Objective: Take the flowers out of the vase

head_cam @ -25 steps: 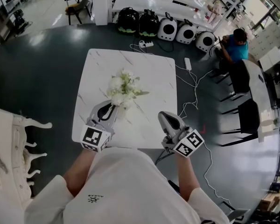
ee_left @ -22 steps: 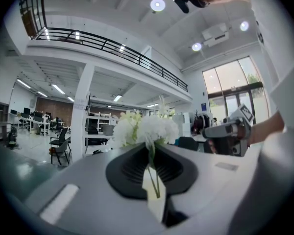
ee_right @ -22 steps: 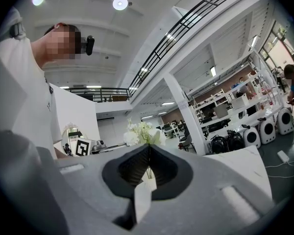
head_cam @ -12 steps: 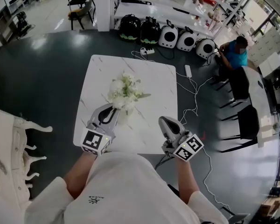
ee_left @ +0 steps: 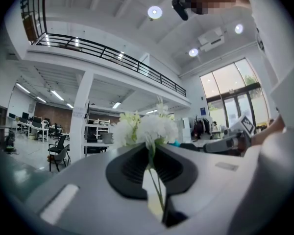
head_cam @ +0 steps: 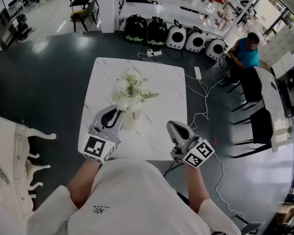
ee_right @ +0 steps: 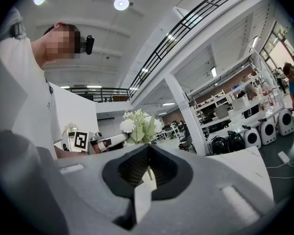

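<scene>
Left hand-held gripper (head_cam: 118,112) (ee_left: 151,148): jaws narrow, clamped on the green stems of the flowers (head_cam: 130,92) (ee_left: 152,129), pointing level. White blooms sit right above its tips, at 1 o'clock of it in the head view, over the middle of the white table (head_cam: 161,77). Clear vase (head_cam: 131,120) shows only faintly under the blooms; can't tell if the stems are clear of it. Right hand-held gripper (head_cam: 174,125) (ee_right: 148,148): at 4 o'clock of the flowers, well apart, by the table's near edge, jaws together, nothing between them.
</scene>
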Demonstrator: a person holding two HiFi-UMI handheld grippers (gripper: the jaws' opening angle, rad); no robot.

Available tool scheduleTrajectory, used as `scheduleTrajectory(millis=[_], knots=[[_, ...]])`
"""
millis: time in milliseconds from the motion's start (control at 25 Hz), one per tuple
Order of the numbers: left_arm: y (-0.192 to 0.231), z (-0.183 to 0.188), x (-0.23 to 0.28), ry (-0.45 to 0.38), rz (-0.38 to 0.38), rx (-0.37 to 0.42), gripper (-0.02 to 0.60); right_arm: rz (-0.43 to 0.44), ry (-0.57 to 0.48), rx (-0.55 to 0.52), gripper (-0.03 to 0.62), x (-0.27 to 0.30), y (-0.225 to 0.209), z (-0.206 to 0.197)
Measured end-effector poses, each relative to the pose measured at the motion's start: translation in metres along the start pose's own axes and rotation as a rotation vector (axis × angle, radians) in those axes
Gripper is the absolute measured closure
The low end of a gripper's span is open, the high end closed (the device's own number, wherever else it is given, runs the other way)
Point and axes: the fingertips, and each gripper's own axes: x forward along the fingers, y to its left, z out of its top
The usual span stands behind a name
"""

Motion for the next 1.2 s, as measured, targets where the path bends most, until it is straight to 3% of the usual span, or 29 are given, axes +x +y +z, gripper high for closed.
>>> scheduleTrajectory(millis=[1200], knots=[[0.024, 0.077, -0.013, -0.125, 0.036, 0.058, 0.575, 0.006, -0.002, -0.003, 0.592, 0.006, -0.007, 0.003]])
